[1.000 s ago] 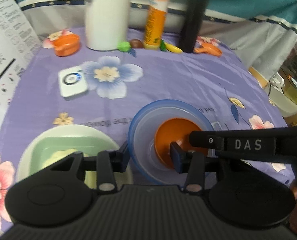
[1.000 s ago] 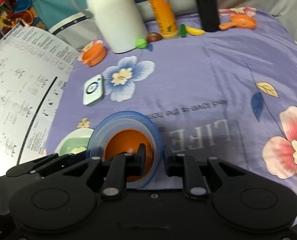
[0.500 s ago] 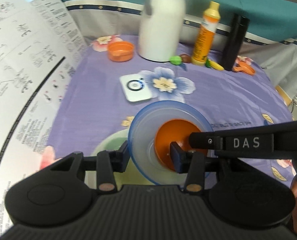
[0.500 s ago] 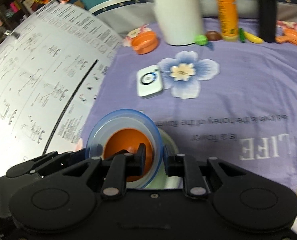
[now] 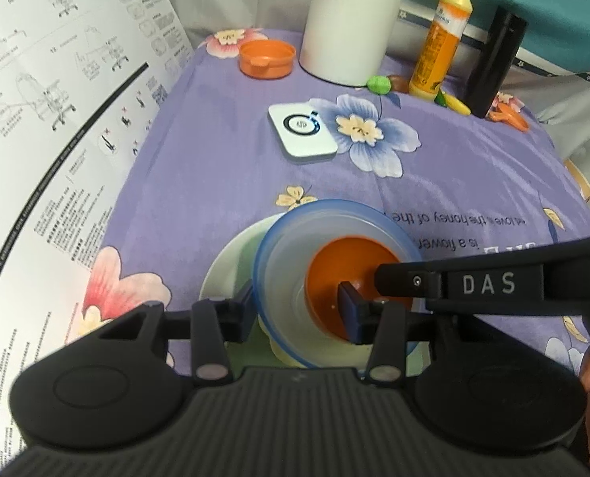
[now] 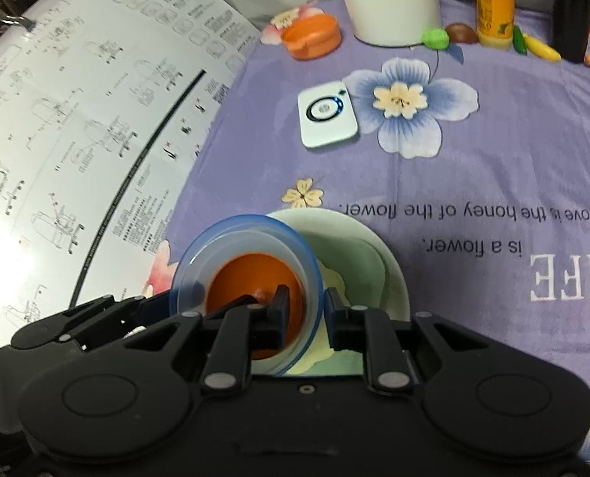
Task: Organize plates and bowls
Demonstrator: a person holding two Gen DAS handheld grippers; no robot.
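Both grippers are clamping the rim of the blue bowl [image 5: 336, 278]: the left gripper [image 5: 300, 308] is pinching its left wall, and the right gripper [image 6: 304, 312] is gripping its right wall. A second ago the bowl was hanging beside the pale green plate [image 6: 358, 262]; now it is hovering directly over it, so I judge the stacking is nearly done and lowering comes next. Inside the blue bowl an orange bowl [image 6: 255, 290] is nesting. Farther out, a white device [image 5: 302, 131] is lying on the purple tablecloth [image 5: 215, 159], and an empty small orange dish [image 5: 267, 57] is sitting beside a white jug [image 5: 346, 28].
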